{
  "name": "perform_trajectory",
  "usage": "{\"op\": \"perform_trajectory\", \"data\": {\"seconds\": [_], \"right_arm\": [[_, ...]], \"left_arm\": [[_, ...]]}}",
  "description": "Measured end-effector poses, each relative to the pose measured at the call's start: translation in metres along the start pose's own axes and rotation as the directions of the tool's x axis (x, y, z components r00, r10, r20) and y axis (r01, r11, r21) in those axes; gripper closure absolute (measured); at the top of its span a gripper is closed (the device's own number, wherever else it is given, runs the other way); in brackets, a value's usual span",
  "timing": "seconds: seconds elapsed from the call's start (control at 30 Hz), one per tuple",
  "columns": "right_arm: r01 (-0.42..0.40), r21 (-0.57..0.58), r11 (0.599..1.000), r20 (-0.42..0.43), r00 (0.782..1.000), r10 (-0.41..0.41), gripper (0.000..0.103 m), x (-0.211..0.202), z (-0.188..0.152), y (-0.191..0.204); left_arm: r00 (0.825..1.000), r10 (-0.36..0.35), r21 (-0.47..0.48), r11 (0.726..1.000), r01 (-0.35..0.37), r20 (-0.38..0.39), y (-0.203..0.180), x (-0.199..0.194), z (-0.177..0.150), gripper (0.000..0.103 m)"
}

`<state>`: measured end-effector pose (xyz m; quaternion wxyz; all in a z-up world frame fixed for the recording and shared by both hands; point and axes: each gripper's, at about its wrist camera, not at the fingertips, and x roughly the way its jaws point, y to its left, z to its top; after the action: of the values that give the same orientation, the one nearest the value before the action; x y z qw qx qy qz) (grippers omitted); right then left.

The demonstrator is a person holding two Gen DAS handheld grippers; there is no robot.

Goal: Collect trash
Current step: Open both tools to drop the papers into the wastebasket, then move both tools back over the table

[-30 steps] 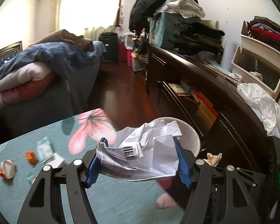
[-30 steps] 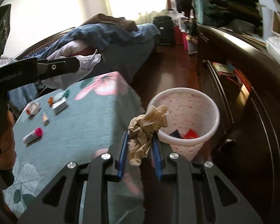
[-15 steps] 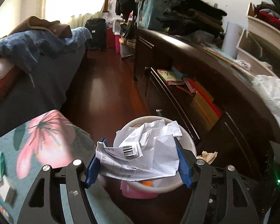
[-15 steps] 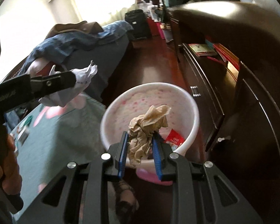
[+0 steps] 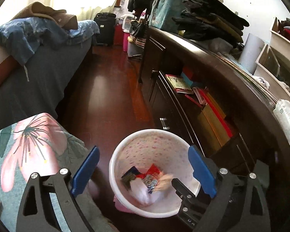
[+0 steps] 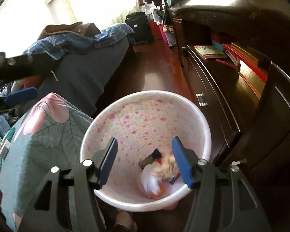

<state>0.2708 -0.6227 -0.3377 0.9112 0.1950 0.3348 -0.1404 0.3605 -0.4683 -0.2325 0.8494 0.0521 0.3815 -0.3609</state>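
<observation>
A white bin with pink speckles [image 5: 145, 137] [image 6: 145, 100] stands on the floor beside the table. My left gripper [image 5: 144, 171] is open and empty above the bin. My right gripper [image 6: 145, 158] is open and empty above it too. In the bin lie the crumpled white paper [image 5: 143, 192] [image 6: 149, 181], the brown tissue [image 6: 169, 164] [image 5: 164, 179], blurred, and several wrappers [image 5: 150, 173]. The right gripper's tip [image 5: 183, 190] shows in the left wrist view over the bin's right edge.
A table with a teal floral cloth [image 5: 29, 150] [image 6: 48, 135] is left of the bin, with small litter at its left edge [image 6: 4, 148]. A dark wooden cabinet [image 5: 212, 100] runs along the right. A bed [image 5: 38, 67] stands at the left across the wooden floor.
Both grippers moved over the bin and opened. The white paper dropped from the left one and the brown tissue from the right one into the bin.
</observation>
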Motion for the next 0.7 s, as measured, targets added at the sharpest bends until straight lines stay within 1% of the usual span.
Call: {"op": "perform_trajectory", "data": {"seconds": [0.13, 0.27, 0.4, 0.5, 0.6, 0.67, 0.7], "right_arm": [[0.006, 0.011, 1.0, -0.008, 1.0, -0.006, 0.042, -0.012, -0.005, 0.0], [0.019, -0.005, 1.0, -0.002, 1.0, -0.019, 0.034, -0.04, -0.01, 0.011], [-0.001, -0.057, 0.998, 0.016, 1.0, 0.002, 0.03, -0.072, -0.014, 0.036], [-0.038, -0.109, 0.993, 0.021, 0.999, 0.04, 0.027, -0.095, -0.019, 0.062], [-0.075, -0.168, 0.983, 0.023, 0.997, 0.08, 0.026, -0.113, -0.024, 0.094], [-0.098, -0.205, 0.974, 0.022, 0.994, 0.105, 0.025, -0.122, -0.028, 0.114], [-0.11, -0.229, 0.967, 0.019, 0.993, 0.118, 0.025, -0.126, -0.03, 0.127]], "left_arm": [[1.0, 0.02, -0.017, 1.0, -0.02, 0.019, 0.011, -0.023, -0.006, 0.009], [0.999, 0.048, -0.032, 0.998, -0.047, 0.024, 0.025, -0.053, -0.018, 0.008], [0.99, 0.134, -0.026, 0.991, -0.133, 0.033, 0.042, -0.084, -0.034, 0.006], [0.979, 0.204, -0.034, 0.979, -0.203, 0.029, 0.064, -0.108, -0.049, 0.005], [0.963, 0.267, -0.074, 0.961, -0.265, 0.023, 0.095, -0.127, -0.06, 0.004], [0.943, 0.332, -0.108, 0.938, -0.329, 0.012, 0.119, -0.136, -0.064, 0.004], [0.936, 0.352, -0.122, 0.929, -0.349, 0.006, 0.128, -0.137, -0.064, 0.004]]}}
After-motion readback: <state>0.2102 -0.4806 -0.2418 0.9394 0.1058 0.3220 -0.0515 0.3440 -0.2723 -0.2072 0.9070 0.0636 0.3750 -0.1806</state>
